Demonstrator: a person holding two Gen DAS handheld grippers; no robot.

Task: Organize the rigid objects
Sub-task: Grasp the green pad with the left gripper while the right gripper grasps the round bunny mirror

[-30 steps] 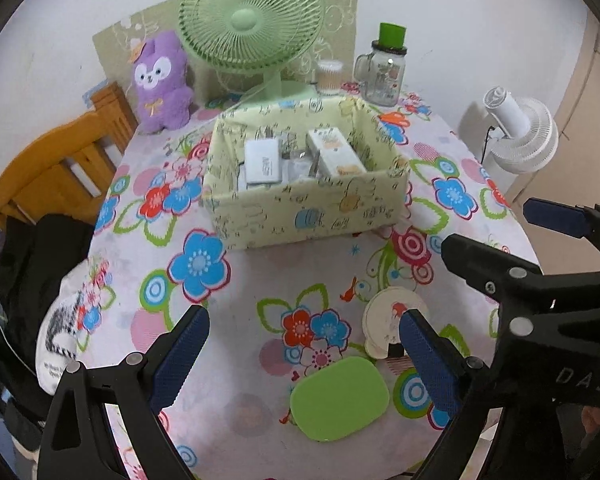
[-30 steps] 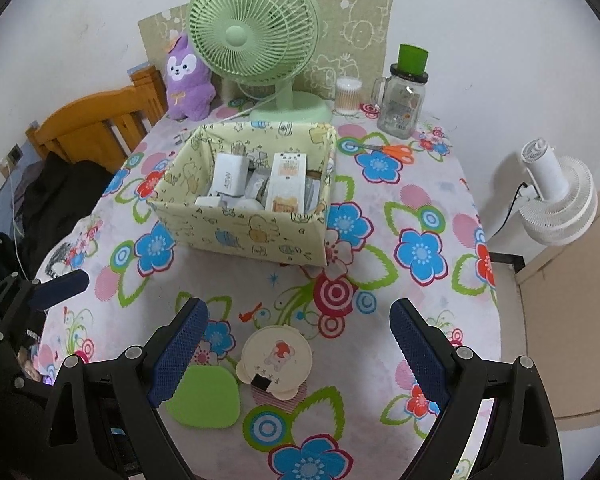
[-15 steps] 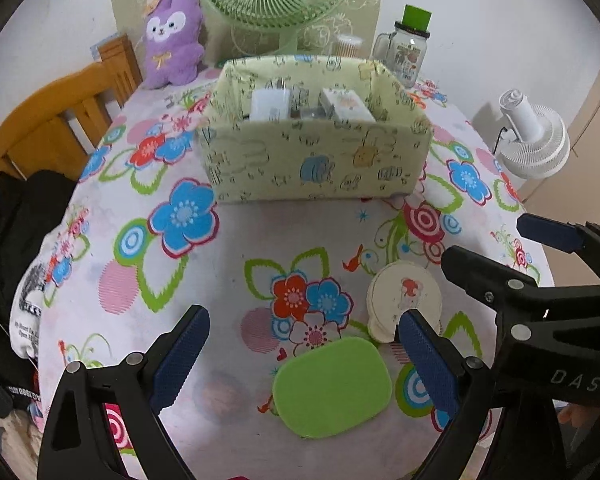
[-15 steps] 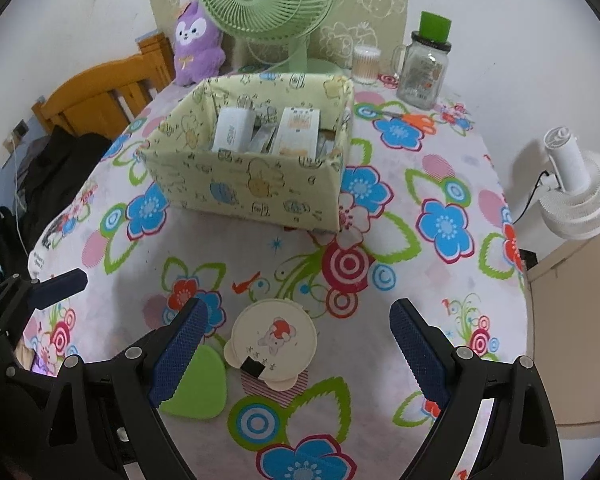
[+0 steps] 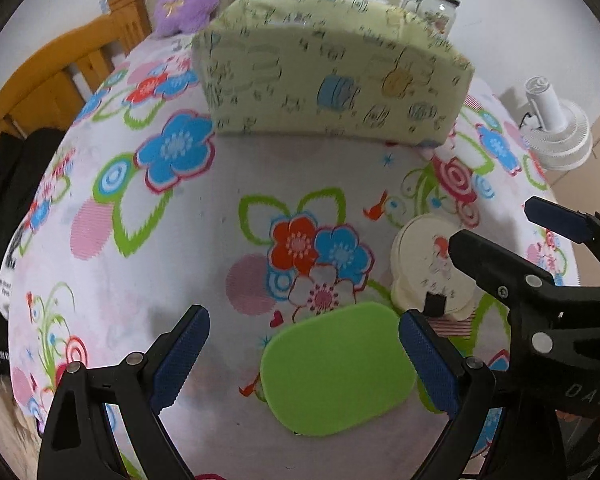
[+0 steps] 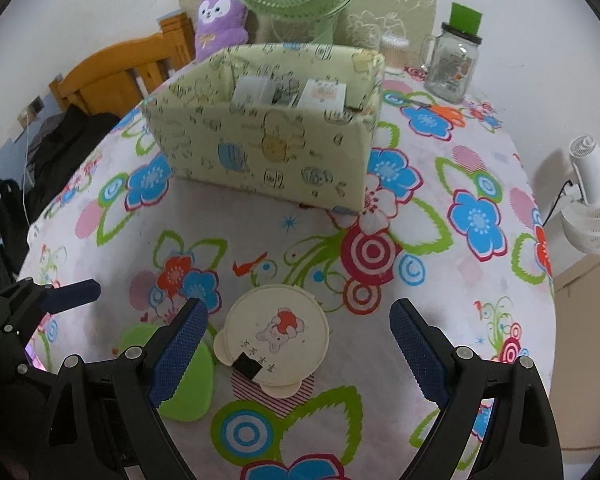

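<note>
Box [image 6: 268, 148] already holds few items. Green pad [image 5: 336, 368] and round case [image 6: 276, 332] left on table [image 6: 440, 320], near edge. I have left tool [image 5: 302, 360], right tool [image 6: 296, 348] wide open, empty, over them.

Both grippers are angled steeply downward, side by side — the left gripper [image 5: 303, 362] is held with jaws spread wide and empty, the right gripper [image 6: 298, 356] likewise wide apart, nothing clamped.
</note>
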